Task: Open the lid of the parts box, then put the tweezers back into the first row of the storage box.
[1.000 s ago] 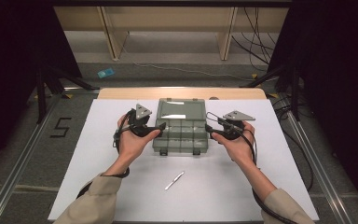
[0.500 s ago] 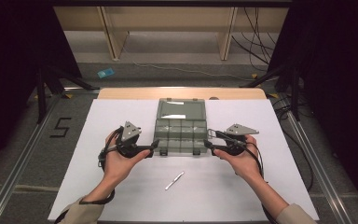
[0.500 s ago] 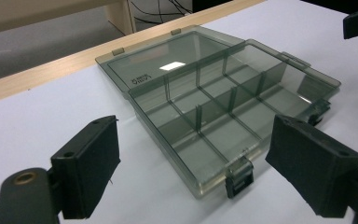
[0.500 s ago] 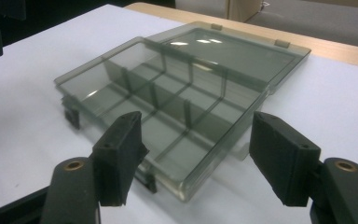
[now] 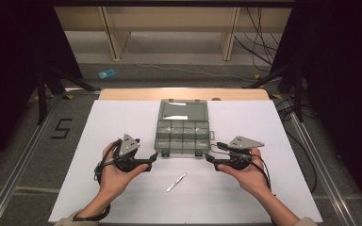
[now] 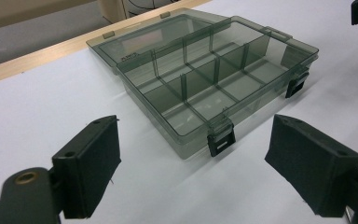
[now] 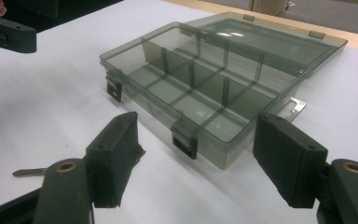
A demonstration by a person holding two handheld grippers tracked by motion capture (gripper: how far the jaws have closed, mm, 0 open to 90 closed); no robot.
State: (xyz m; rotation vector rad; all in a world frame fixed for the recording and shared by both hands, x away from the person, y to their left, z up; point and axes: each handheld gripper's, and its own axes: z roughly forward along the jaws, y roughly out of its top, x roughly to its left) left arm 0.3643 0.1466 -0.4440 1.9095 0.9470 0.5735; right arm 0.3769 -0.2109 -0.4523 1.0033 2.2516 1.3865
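Item: compartment box (image 5: 183, 136), smoked clear plastic, placed at the middle of the white table (image 5: 89, 122).
Lid: laid fully open and flat behind the tray; both front latches are seen released.
Compartments: nothing is seen in them.
Left gripper (image 5: 153, 157): jaws spread, nothing pinched, held just off the box's front-left corner.
Right gripper (image 5: 210, 159): jaws spread and just been opening, nothing between them, off the front-right corner.
Loose part: small metal strip (image 5: 176, 181), lying in front of the box.
Progress: opening is judged done; filling is judged outstanding.

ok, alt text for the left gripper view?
An open smoky-grey compartment box, lid folded back and compartments empty, sits on a white table. The left gripper in the foreground has its jaws wide apart with nothing between them.
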